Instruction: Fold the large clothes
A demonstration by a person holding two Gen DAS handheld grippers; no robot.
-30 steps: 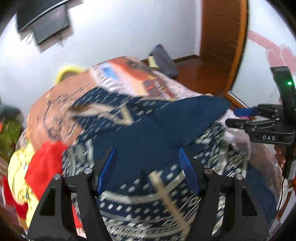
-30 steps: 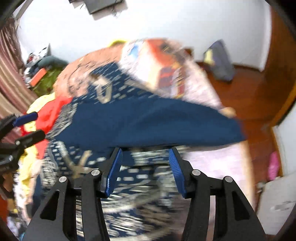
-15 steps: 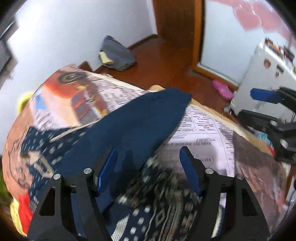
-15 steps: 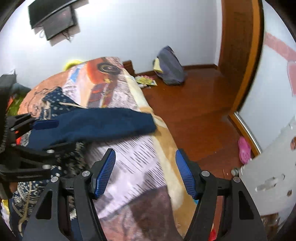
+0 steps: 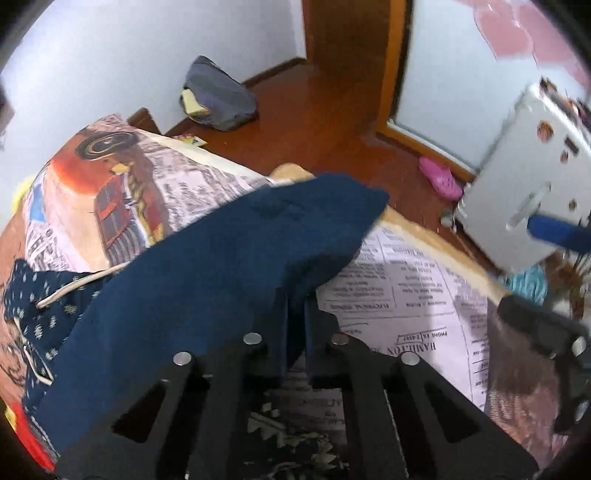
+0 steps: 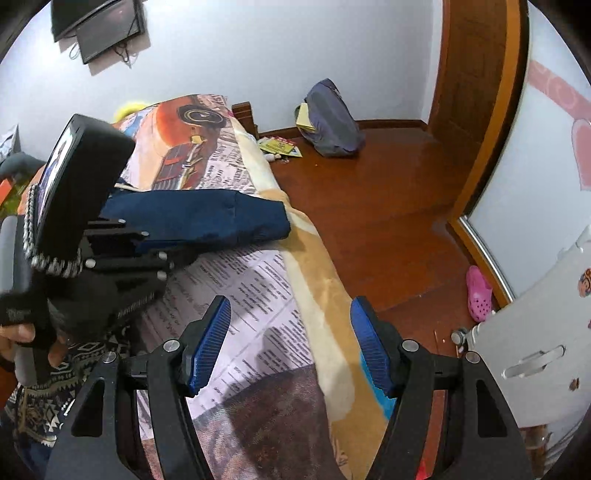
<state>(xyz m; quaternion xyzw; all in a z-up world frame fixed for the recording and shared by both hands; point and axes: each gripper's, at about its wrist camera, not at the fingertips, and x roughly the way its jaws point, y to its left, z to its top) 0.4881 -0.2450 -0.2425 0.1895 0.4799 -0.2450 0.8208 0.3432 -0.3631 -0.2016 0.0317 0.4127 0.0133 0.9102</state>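
Left gripper: jaws clenched on the near edge of the garment, a dark blue piece with a patterned part. Right gripper: released, jaws wide apart, holding nothing, hovering over the bed to the right of the garment.

Location: the garment lies across the bed, its plain blue part reaching towards the right edge, its patterned part to the left and nearest the cameras. A cord shows at the far left of it.

Handling, as judged: soft, limp cloth, thick enough to hold a rounded fold, light for its size and not fragile. It will sag and drag on the bedcover, so one pinch will not control it; a second hold on the free blue end, at the hem or corner, looks best. Thick layers may slip from a shallow pinch.

Count: one garment in hand; two grippers; one bed. On the floor: one grey bag, one pink shoe, some leaflets. One screen on the far wall. One white cabinet at right.
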